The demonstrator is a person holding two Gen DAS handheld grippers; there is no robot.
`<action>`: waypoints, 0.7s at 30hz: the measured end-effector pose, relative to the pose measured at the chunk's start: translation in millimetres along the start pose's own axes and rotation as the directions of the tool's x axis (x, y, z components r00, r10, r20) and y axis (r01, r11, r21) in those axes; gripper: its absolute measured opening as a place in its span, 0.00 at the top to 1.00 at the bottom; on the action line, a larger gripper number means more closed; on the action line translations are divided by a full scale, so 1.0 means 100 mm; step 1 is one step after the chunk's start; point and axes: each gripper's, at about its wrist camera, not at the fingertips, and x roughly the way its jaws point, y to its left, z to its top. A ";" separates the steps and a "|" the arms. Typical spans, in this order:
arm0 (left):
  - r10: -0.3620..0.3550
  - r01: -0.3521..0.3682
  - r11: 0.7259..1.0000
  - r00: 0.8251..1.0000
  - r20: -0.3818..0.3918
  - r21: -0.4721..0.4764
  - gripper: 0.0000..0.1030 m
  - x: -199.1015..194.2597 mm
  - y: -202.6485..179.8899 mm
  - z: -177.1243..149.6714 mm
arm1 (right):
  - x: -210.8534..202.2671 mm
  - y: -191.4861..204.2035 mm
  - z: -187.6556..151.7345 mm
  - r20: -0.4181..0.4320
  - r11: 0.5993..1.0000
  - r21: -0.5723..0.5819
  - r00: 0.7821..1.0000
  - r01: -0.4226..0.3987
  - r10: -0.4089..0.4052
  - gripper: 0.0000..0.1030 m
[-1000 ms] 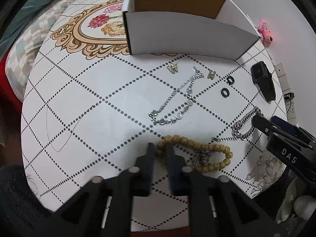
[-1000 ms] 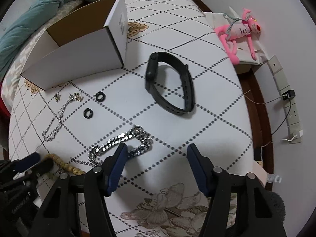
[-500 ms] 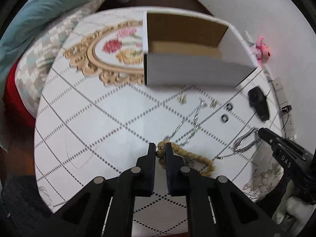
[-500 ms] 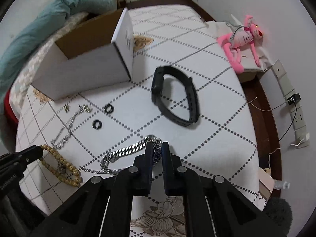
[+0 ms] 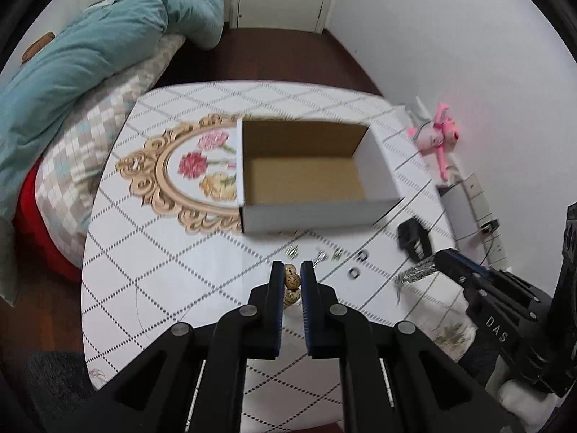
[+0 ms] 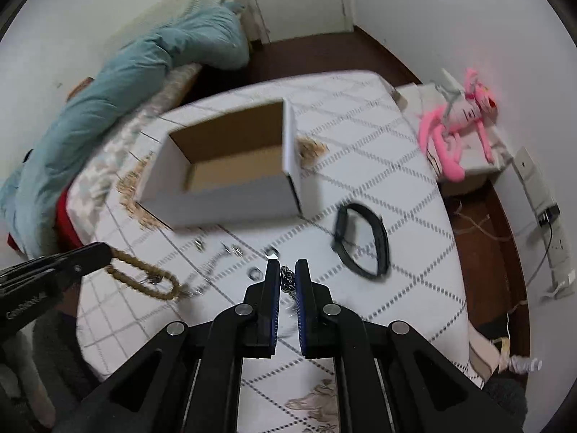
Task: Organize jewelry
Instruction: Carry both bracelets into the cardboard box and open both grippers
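An open white cardboard box with a brown inside (image 5: 306, 176) stands near the middle of the round table with a white, dotted-diamond cloth (image 5: 151, 270), partly covering the gold-framed flower print (image 5: 187, 173) at the table's centre; its brown floor shows bare in both views — nothing lies in it. The left gripper (image 5: 292, 281) is clamped on a string of tan wooden beads (image 5: 291, 280), and in the right wrist view the beaded loop (image 6: 144, 281) hangs from its tips above the table's left side, clear of the box. The right gripper (image 6: 287, 278) is pressed shut on a chunky silver link chain (image 6: 286, 277), which in the left wrist view dangles from its tips (image 5: 414, 272) over the table's right part. On the cloth just in front of the box's near wall lie small metal earrings (image 5: 292, 250), a thin silver chain, blurred (image 6: 212, 263), and two small black rings (image 5: 353, 272). A black wristband (image 6: 360, 241) lies by the box's right near corner, toward the table's right edge. A pink plush toy (image 6: 454, 126) sits on a white ledge beyond that edge, and a teal duvet (image 5: 90, 54) is heaped past the table's far left edge.
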 end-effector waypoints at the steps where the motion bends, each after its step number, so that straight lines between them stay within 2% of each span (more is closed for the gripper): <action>1: -0.014 0.014 1.000 1.000 0.010 0.000 0.94 -0.05 -0.01 0.05 | -0.05 0.03 0.05 0.008 1.000 -0.006 1.000 -0.011 0.011 0.92; 8: -0.114 0.114 0.993 0.990 0.083 0.007 0.94 -0.37 0.00 0.61 | -0.42 0.25 0.57 0.115 0.995 -0.052 0.989 -0.088 0.093 0.92; 11: -0.116 0.116 0.993 0.990 0.080 0.010 0.94 -0.33 0.04 0.88 | -0.42 0.31 0.84 0.136 0.992 -0.072 0.984 -0.104 0.113 0.92; 16: -0.116 0.116 0.993 0.993 0.028 0.007 0.94 -0.02 0.14 1.21 | -0.16 0.38 1.22 0.112 0.988 -0.098 0.985 -0.123 0.134 0.92; 21: -0.115 0.115 0.993 0.992 -0.049 -0.012 0.94 0.35 0.27 1.37 | 0.29 0.40 1.50 0.035 0.987 -0.105 0.992 -0.118 0.122 0.92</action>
